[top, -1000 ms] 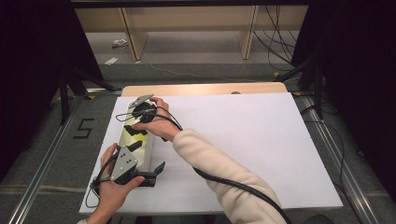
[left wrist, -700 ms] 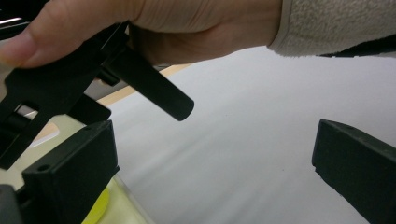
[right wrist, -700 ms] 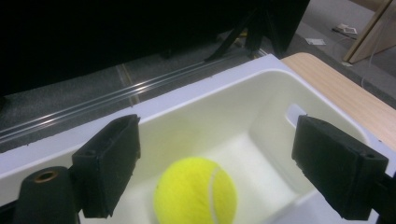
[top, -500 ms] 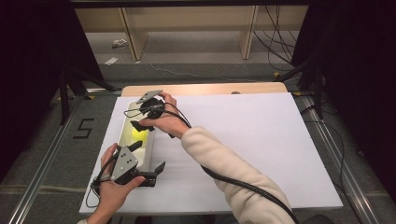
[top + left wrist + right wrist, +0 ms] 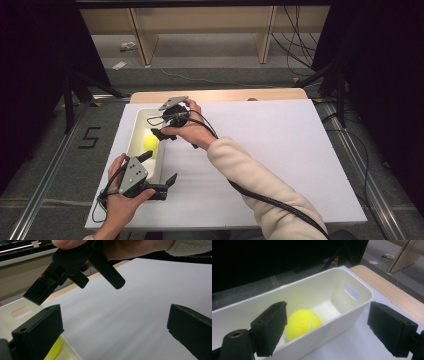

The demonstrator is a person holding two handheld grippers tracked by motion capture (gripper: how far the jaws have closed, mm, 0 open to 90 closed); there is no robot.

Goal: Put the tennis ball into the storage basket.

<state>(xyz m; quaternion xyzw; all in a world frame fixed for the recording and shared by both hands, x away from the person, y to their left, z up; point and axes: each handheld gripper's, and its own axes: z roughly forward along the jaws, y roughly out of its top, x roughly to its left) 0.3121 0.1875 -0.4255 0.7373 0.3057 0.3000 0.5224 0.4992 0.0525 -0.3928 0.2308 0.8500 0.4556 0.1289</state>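
A long white plastic bin (image 5: 134, 131) sits along the tabletop's left edge, holding a fuzzy yellow tennis ball (image 5: 303, 322). Placing it looks finished. The right gripper (image 5: 165, 134) hangs above the bin, jaws spread and empty; the left gripper (image 5: 161, 172), jaws spread, waits near the front-left corner.

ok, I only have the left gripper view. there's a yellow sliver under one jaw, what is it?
Observer: A tennis ball, lying inside a white plastic bin.
Operator: is the right gripper on it?
Observer: No. The right gripper is open, aimed down at the ball from above the bin, and its jaws are clear of the ball.
Operator: anything else in the bin?
Observer: Nothing else shows in it, though a jaw hides part of the bin floor in the right gripper view.
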